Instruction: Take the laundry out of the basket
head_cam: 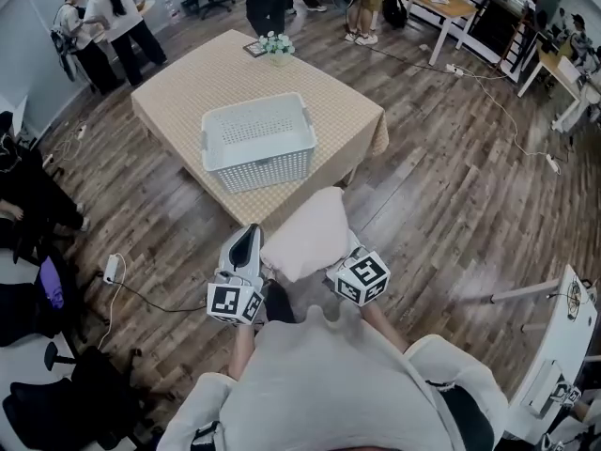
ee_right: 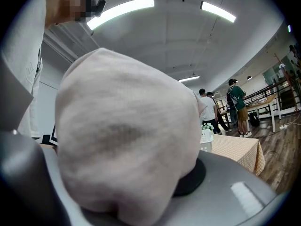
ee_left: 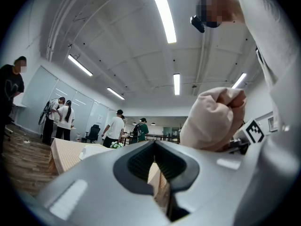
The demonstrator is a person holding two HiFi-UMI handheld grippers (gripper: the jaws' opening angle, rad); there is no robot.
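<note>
A white perforated laundry basket (head_cam: 258,141) stands on the low table (head_cam: 178,97), with no laundry showing inside it. In front of the table, close to my body, my right gripper (head_cam: 349,252) is shut on a bundled pale pink cloth (head_cam: 310,233). The cloth (ee_right: 124,135) fills most of the right gripper view and hides the jaw tips. My left gripper (head_cam: 249,235) sits just left of the bundle, apart from it, its jaws closed together with nothing between them (ee_left: 154,160). The cloth (ee_left: 214,119) shows at the right of the left gripper view.
A checked cloth covers the table, and a small flower pot (head_cam: 277,49) stands at its far edge. Several people stand beyond the table (head_cam: 103,17). Cables (head_cam: 127,285) run over the wooden floor. Desks (head_cam: 441,3) stand at the back right.
</note>
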